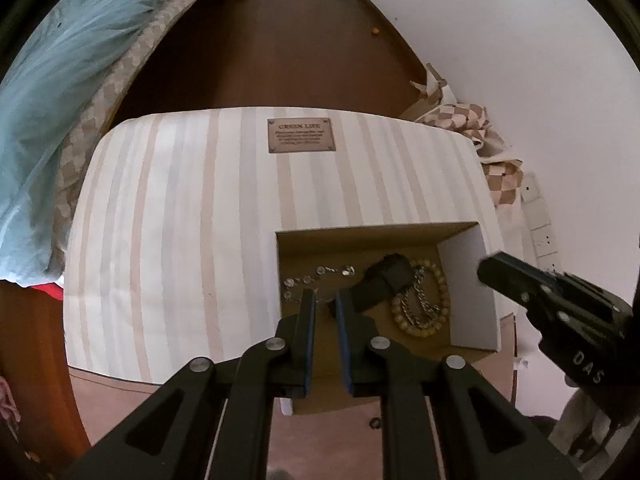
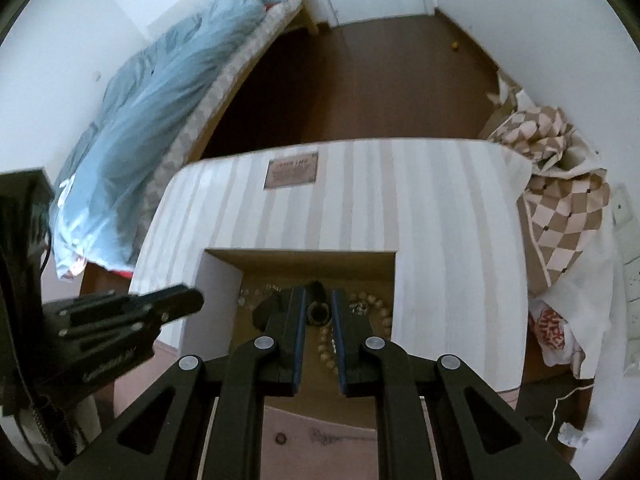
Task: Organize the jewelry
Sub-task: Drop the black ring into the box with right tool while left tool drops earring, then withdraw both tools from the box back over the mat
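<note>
An open cardboard box (image 1: pixel 468 280) (image 2: pixel 218 292) sits at the near right corner of a striped tabletop (image 1: pixel 180 220). Inside lie a yellow bead bracelet (image 1: pixel 442 304) (image 2: pixel 380 310), a silver chain (image 1: pixel 420 308), a black strap-like piece (image 1: pixel 384 280) (image 2: pixel 318 312) and a string of clear stones (image 1: pixel 320 271) (image 2: pixel 256 294). My left gripper (image 1: pixel 325 298) hovers over the box's left part, its jaws a narrow gap apart with nothing pinched. My right gripper (image 2: pixel 318 294) hangs above the black piece, jaws also slightly apart and empty. Each view shows the other gripper (image 1: pixel 494 268) (image 2: pixel 188 298) at its side.
A brown plaque (image 1: pixel 301 136) is fixed at the far side of the tabletop. A bed with a blue blanket (image 1: pixel 60 100) (image 2: pixel 160 100) stands to the left. A checked cloth bundle (image 1: pixel 500 176) (image 2: pixel 560 216) lies by the right wall. Brown floor (image 1: pixel 280 48) stretches beyond.
</note>
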`<state>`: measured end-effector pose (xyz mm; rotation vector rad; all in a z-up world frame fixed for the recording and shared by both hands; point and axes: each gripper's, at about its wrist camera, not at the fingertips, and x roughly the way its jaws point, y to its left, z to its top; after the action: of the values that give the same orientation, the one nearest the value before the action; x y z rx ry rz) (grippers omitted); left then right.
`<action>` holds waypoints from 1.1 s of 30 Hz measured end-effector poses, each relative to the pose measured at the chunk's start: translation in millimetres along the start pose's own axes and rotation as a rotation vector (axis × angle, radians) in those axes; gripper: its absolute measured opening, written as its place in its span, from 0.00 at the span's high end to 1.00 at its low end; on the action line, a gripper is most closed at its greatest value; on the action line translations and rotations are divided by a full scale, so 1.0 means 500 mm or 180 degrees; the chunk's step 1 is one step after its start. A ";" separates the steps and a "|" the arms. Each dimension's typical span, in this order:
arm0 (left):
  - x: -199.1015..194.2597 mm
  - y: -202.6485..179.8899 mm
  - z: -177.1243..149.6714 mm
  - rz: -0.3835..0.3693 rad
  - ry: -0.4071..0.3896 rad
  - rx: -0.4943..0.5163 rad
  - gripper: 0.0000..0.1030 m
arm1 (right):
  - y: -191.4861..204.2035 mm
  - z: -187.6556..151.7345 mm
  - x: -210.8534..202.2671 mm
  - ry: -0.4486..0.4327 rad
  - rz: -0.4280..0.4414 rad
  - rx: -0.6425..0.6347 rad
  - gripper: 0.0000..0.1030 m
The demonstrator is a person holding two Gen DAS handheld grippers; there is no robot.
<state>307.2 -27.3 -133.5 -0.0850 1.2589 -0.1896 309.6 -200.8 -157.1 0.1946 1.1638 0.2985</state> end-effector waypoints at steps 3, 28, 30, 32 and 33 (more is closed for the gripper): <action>-0.009 0.005 -0.001 0.0080 -0.0059 -0.0008 0.84 | -0.003 -0.002 -0.009 -0.0022 -0.0029 -0.0015 0.61; -0.138 0.021 -0.177 0.0709 -0.0732 -0.0174 0.00 | 0.049 -0.169 -0.138 -0.0359 -0.1098 -0.0146 0.04; -0.169 0.012 -0.192 0.0703 -0.0834 -0.0163 0.00 | 0.056 -0.181 -0.169 -0.0454 -0.1108 -0.0124 0.04; -0.195 0.002 -0.205 0.0703 -0.0921 -0.0140 0.00 | 0.064 -0.191 -0.196 -0.0546 -0.1135 -0.0122 0.04; -0.206 -0.002 -0.210 0.0699 -0.0955 -0.0125 0.00 | 0.070 -0.196 -0.214 -0.0603 -0.1154 -0.0127 0.04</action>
<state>176.8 -4.6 -68.9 -0.0077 0.9642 0.0379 175.7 -203.1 -91.3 -0.0250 0.9824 -0.0170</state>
